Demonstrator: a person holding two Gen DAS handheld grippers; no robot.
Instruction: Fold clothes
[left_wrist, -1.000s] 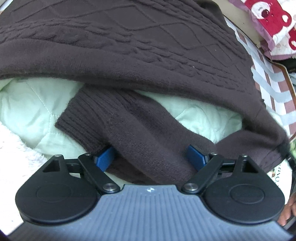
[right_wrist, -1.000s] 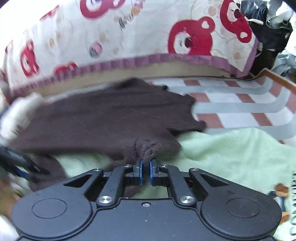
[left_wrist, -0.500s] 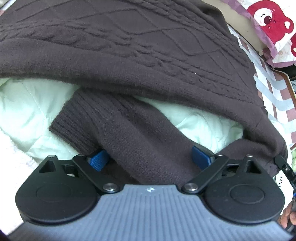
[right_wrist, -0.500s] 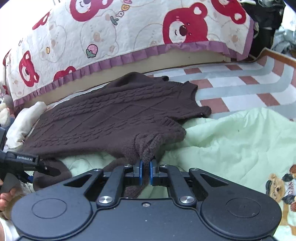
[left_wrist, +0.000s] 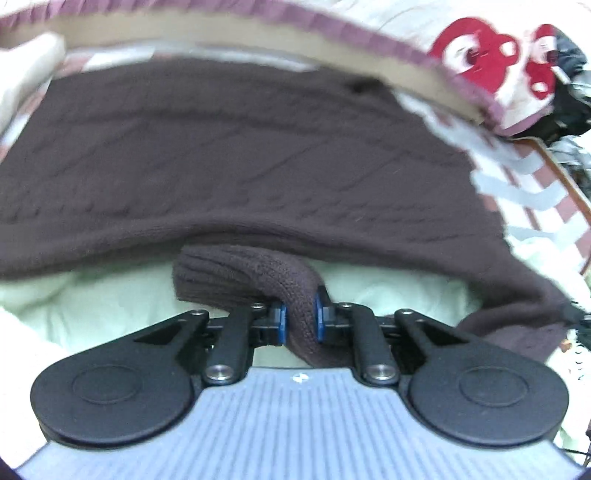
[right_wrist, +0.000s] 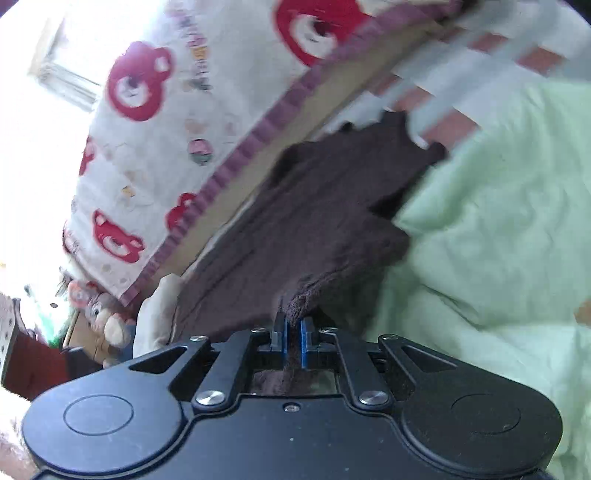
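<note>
Left wrist view: the left hand-held gripper (left_wrist: 298, 320) is clamped on the sleeve (left_wrist: 255, 277) of the brown sweater (left_wrist: 236, 166), spread across the bed's green quilt (left_wrist: 110, 295). Carry it over the body without slack.

Right wrist view: the right hand-held gripper (right_wrist: 291, 338) pinches the sweater's hem (right_wrist: 310, 291); keep it taut and level.

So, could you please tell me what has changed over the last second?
The left gripper, open around the sleeve a second ago, has shut on it. Both views have swung and blurred, so both hands are moving. The right gripper stays clamped on the brown sweater, which still lies on the green quilt.
</note>
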